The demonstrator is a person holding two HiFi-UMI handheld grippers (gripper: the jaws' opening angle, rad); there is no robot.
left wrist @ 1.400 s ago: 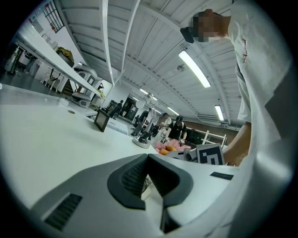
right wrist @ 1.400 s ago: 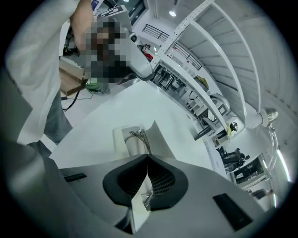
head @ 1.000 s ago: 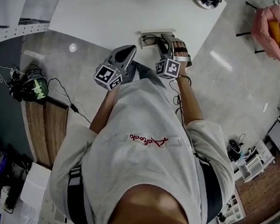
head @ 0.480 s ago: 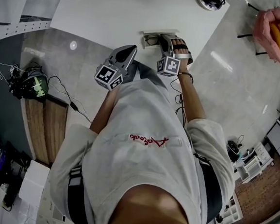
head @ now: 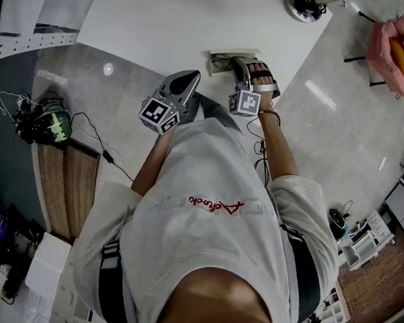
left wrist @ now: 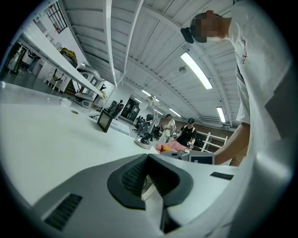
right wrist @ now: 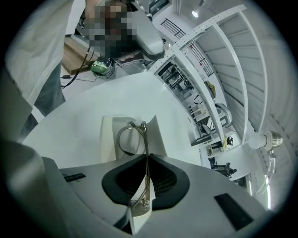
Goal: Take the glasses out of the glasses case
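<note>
With the right tool (right wrist: 146, 160), nipping the glasses (right wrist: 146, 139) by the thin metal frame: just closed down from wide to a narrow slit, wire edge-on between the pads (right wrist: 125, 179) and seemingly pressed from both sides. Angled down over the near edge of the white surface (right wrist: 79, 102), close in front of the person's body. Just beyond the tips, not yet lifted: one round lens rim and the hinge end standing up inside the open white glasses case (right wrist: 108, 139), with a flap of the case raised at the right. Off to the left, nothing held in the left tool (left wrist: 148, 158), drawn together at the tips, pointing roughly level across the surface and apart from the case. Judged as the grasp step of taking the glasses out: grip made or all but made, lift not begun. Next, probably a slow, straight draw up and back out of the case, firm enough to stop the wire slipping, light enough not to bend it. Worth watching whether the light case rides up with the frame, with nothing pinning it down. Farther across the surface, a small dark screen (left wrist: 103, 122), then other people (left wrist: 186, 135) standing under the strip lights.
</note>
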